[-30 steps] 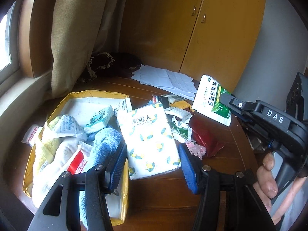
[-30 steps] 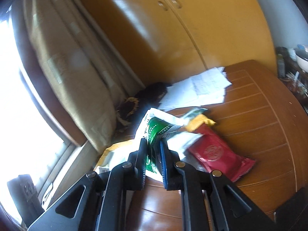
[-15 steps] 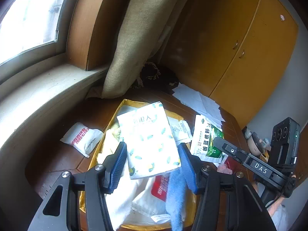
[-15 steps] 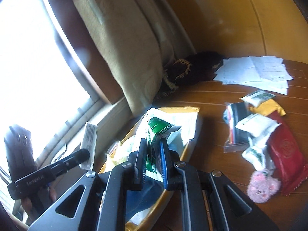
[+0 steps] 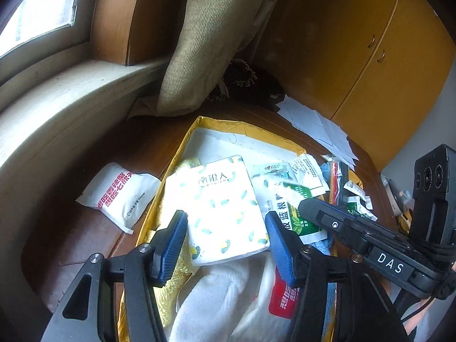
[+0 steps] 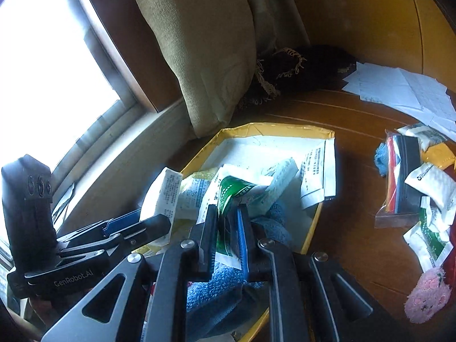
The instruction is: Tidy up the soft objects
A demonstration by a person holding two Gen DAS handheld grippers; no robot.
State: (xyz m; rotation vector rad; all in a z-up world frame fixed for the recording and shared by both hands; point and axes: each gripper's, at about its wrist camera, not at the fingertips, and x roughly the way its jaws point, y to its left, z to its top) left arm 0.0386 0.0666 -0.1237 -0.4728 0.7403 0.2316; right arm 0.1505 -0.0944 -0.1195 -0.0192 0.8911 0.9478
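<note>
Two grippers: both hang over a yellow box (image 5: 285, 136) on a brown wooden table (image 6: 356, 228).
Left gripper (image 5: 225, 245): its jaws are opening; the tissue pack (image 5: 222, 208) lies between the blue pads, and whether the pads still touch it I cannot tell.
Tissue pack: white with small yellow and green prints, lying in the box on top of a yellow cloth (image 5: 178, 273) and a white towel (image 5: 216, 299).
Right gripper (image 6: 226, 228): clenched on a green and white sachet (image 6: 233, 191), pinched at its lower edge.
Sachet: held above the box, over a blue cloth (image 6: 216, 287); in the left wrist view it sits at 3 o'clock of the tissue pack.
Yellow box: open, white inside, its far end bare; a printed paper slip (image 6: 313, 176) lies against its wall at 3 o'clock.
White packet (image 5: 119, 191): red lettering, on the table outside the box, at 9 o'clock of the tissue pack.
Loose pile: small packets (image 6: 430, 182) and a pink plush toy (image 6: 427, 293) on the table at 3 o'clock of the box, well apart from it.
Papers (image 6: 404, 91): white sheets at the table's far edge, at 1 o'clock of the box.
Cushion (image 5: 205, 45): olive, standing at 12 o'clock of the box beside the window sill.
Cupboard (image 5: 384, 57): yellow doors behind the table.
</note>
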